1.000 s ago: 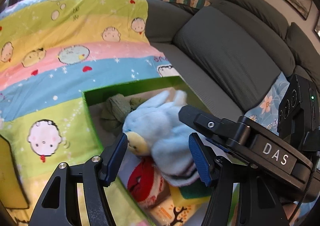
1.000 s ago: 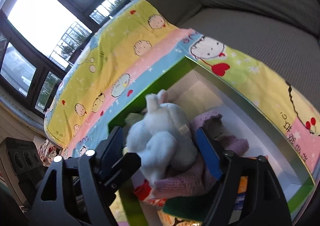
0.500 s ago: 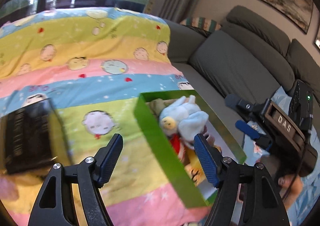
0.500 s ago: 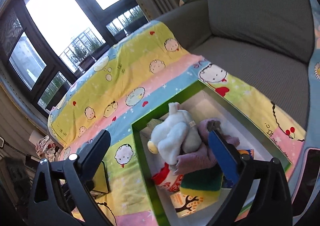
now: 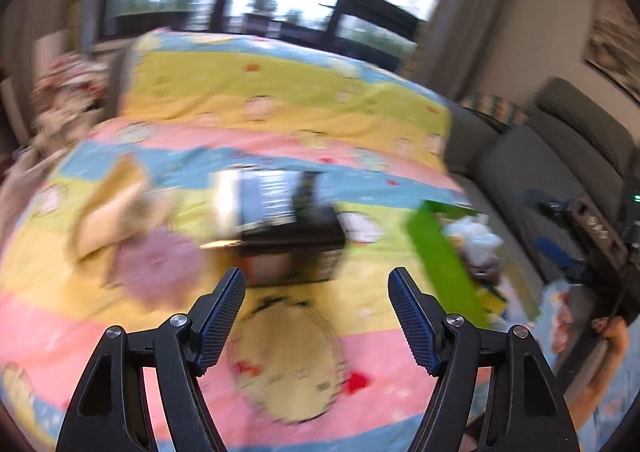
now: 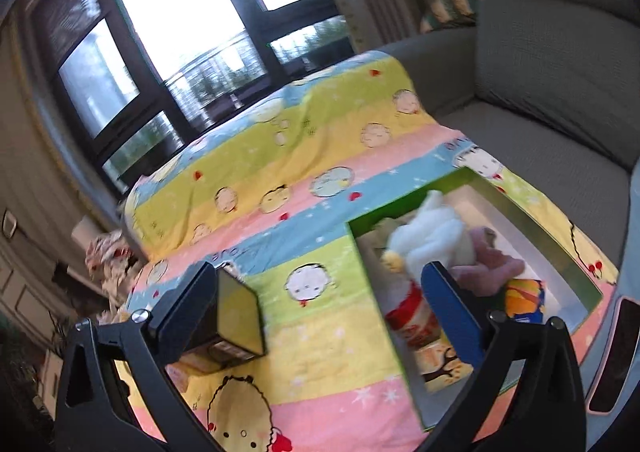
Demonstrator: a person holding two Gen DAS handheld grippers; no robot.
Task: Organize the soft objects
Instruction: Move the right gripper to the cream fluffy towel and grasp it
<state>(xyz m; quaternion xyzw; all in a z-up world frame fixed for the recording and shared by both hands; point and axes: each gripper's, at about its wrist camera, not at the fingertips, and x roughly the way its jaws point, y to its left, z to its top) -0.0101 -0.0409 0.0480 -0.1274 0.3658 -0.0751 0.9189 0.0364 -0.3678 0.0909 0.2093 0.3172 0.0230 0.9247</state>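
A light blue plush toy [image 6: 432, 232] lies in the green box [image 6: 404, 200] on top of a pink knitted piece [image 6: 492, 264] and a red-and-white soft item [image 6: 408, 312]. My right gripper [image 6: 320, 276] hangs above the blanket left of the box, open wide and holding nothing. The left wrist view is blurred: my left gripper [image 5: 316, 280] is open and empty over the striped blanket [image 5: 280, 124]. Ahead of it to the left lie a purple soft thing [image 5: 160, 264] and a beige one [image 5: 112, 212]. The green box [image 5: 444, 252] with the plush [image 5: 476, 240] sits to its right.
A black box [image 6: 224, 316] stands on the cartoon blanket [image 6: 280, 140], just behind my right gripper's left finger. The grey sofa [image 6: 540, 132] runs along the right. A dark phone [image 6: 616, 352] lies at the right edge. Windows fill the back wall.
The right jaws widened and let go of the plush, which stays in the box. Both grippers pulled back and up. The left one swung left, away from the box.
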